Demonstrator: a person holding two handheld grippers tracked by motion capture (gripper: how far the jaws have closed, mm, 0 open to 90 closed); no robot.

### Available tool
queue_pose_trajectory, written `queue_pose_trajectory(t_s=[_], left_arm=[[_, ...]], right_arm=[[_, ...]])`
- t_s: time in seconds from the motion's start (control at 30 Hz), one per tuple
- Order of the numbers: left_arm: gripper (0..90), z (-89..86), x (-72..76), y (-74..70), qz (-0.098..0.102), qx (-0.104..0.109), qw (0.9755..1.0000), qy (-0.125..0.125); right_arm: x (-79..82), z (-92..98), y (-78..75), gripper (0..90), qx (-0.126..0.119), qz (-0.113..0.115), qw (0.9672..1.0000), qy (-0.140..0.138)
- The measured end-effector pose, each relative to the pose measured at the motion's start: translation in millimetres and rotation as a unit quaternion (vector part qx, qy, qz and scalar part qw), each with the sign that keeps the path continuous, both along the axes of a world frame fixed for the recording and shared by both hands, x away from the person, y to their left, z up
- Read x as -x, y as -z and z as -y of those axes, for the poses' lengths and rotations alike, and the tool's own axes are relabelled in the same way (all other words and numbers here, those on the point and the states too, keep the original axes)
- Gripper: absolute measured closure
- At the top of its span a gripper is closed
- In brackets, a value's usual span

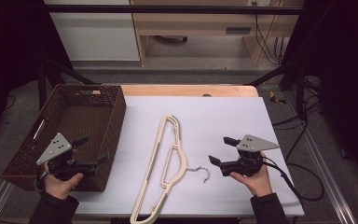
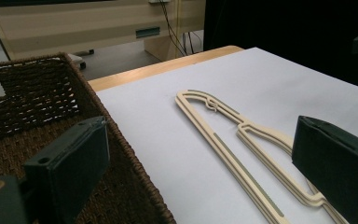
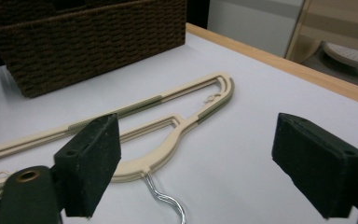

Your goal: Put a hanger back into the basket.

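I see a cream plastic hanger (image 1: 165,163) with grey-green grip strips and a small chrome hook (image 1: 201,173) lying flat on the white sheet (image 1: 223,116) between my left gripper (image 1: 93,151) and right gripper (image 1: 223,150), both spread apart, empty.

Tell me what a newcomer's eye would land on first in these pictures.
First, the cream hanger with its metal hook, lying flat in the middle of the white table. Next, the dark wicker basket at the table's left edge. The left gripper hovers by the basket's near corner and the right gripper just right of the hook, both with jaws open and empty.
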State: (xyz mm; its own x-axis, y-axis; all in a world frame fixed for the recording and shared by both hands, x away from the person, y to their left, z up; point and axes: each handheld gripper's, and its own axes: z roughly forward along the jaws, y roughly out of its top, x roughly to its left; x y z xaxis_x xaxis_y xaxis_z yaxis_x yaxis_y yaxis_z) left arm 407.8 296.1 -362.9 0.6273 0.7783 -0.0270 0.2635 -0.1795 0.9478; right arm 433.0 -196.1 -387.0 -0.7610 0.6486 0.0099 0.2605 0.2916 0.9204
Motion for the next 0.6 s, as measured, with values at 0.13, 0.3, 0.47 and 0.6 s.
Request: queue_pose_trajectory(t_s=[0.13, 0.3, 0.47, 0.6], left_arm=[[3.6, 2.3, 0.3, 0.0, 0.0, 0.0, 1.0, 0.002], [3.6, 2.6, 0.6, -0.2, 0.0, 0.001, 1.0, 0.003], [3.7, 3.9, 0.9, -0.5, 0.001, 0.001, 1.0, 0.006], [3.7, 5.6, 0.8, 0.0, 0.0, -0.005, 1.0, 0.009]], right_arm=[[-10.5, -16.9, 8.6, 22.5, 0.022, -0.016, 0.9993, -0.024], [-19.4, -30.1, 24.7, 26.9, 0.047, -0.044, 0.9972, -0.039], [-28.1, -39.5, 40.6, 31.6, 0.069, -0.067, 0.994, -0.052], [-33.1, -45.6, 52.3, 36.8, 0.086, -0.082, 0.9909, -0.062]])
